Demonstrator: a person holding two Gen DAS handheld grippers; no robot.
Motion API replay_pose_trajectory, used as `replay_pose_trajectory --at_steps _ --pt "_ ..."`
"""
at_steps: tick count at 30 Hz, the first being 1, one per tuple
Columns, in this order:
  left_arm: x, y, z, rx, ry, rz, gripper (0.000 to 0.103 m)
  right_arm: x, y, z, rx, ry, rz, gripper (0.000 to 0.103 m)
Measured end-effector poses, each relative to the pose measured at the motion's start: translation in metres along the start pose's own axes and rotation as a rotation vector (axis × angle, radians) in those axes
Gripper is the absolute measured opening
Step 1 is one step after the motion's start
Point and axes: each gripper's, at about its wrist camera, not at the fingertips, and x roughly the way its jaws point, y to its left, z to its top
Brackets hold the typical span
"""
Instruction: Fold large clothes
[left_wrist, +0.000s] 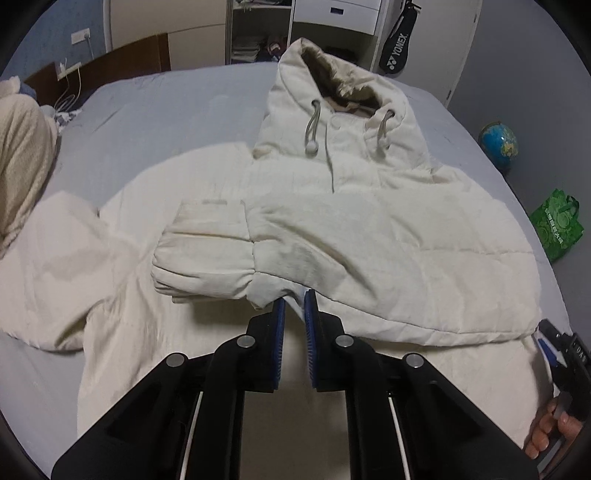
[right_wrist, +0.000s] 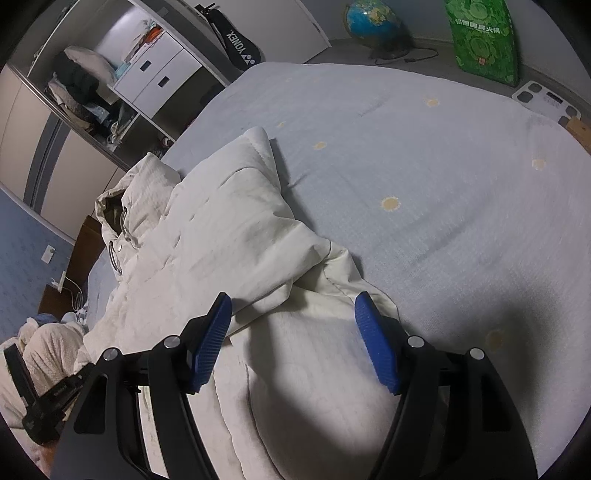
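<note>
the cream hooded jacket (left_wrist: 369, 221) lies on the bed (left_wrist: 166, 110), hood away from the person, its long axis running away from both grippers. the left hand-held gripper (left_wrist: 294, 301) is clenched on the sleeve cuff (left_wrist: 266, 291), folded across the chest. the right hand-held gripper (right_wrist: 293, 314) hangs released over the jacket's right edge, nearer that side for the next fold.

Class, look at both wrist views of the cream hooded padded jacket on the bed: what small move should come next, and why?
Probably lower the open right gripper onto the cream hooded padded jacket's hem and close. The left gripper looks shut on a fold near the folded-in sleeve, while the right grips nothing.
</note>
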Motion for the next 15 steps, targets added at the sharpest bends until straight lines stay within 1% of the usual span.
replay_pose_trajectory --at_steps 4,8,11,14,15 --pt "0.006 0.016 -0.013 -0.036 0.022 -0.018 0.011 -0.001 0.006 -0.001 -0.035 -0.004 -0.016 0.067" --pt "0.01 0.026 -0.023 -0.054 0.054 -0.035 0.015 -0.001 0.012 -0.003 -0.073 -0.009 -0.033 0.067" --pt "0.01 0.034 -0.032 -0.056 0.06 -0.01 0.023 -0.001 0.012 -0.003 -0.086 -0.01 -0.039 0.067" --pt "0.007 0.048 -0.038 -0.086 0.053 0.002 0.039 -0.001 0.015 -0.003 -0.098 -0.01 -0.042 0.068" --pt "0.005 0.055 -0.042 -0.1 0.054 0.001 0.04 -0.001 0.015 -0.003 -0.103 -0.01 -0.043 0.068"
